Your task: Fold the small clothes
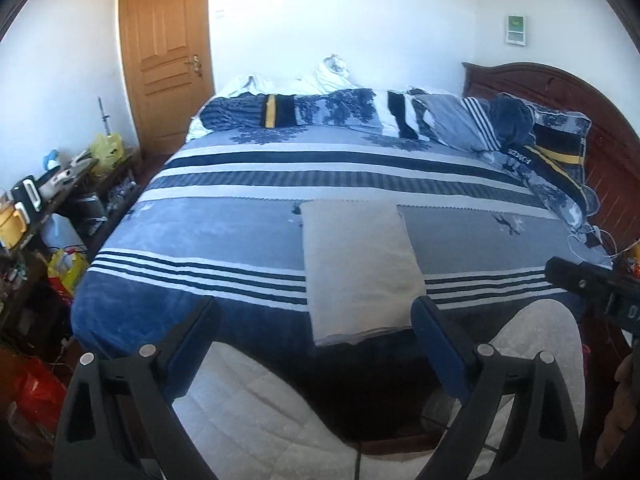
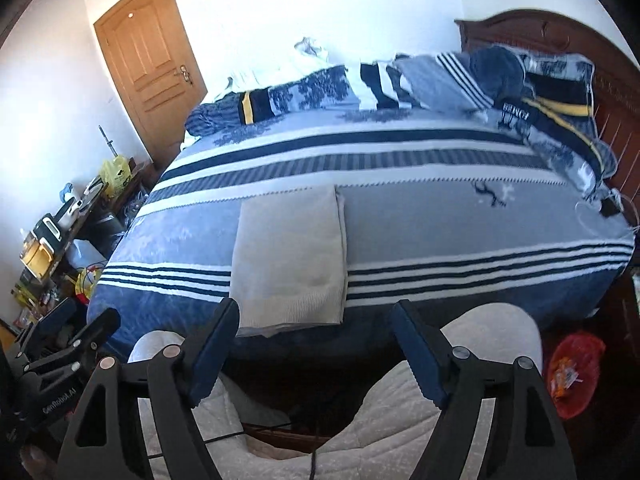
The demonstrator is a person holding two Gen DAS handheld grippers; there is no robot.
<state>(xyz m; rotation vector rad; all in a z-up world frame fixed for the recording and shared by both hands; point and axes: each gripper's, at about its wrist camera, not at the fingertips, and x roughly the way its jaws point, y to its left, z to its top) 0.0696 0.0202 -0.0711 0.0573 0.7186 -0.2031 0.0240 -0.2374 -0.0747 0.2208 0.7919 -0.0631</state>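
The left tongs (image 1: 316, 320) stood wide apart with nothing between them, held back from the near edge of the bed (image 1: 200, 236); the right tongs (image 2: 316, 322) were likewise spread and empty. The folded beige garment (image 1: 356, 268) lay flat on the striped bedspread, near the bed's near edge, a long rectangle running away from the camera, its near hem just beyond the fingertips in both views.

The left wrist view caught the right tongs' black body at its right edge, with part of a hand (image 1: 620, 412) below it, cut off by the frame. The right wrist view showed the left tongs' body at lower left, and a red plastic bag (image 2: 576, 372) on the floor at the right that the other view did not show. It also showed a doubled layer along the garment's right side.

Both views took in the person's pale quilted trouser legs (image 2: 400, 408) below the tongs, a wooden door (image 1: 166, 44) at far left, a cluttered table (image 1: 48, 188) along the left wall, rumpled bedding (image 1: 360, 112) at the far side and a dark headboard (image 1: 560, 92) at right. The items on the table were too small to name.
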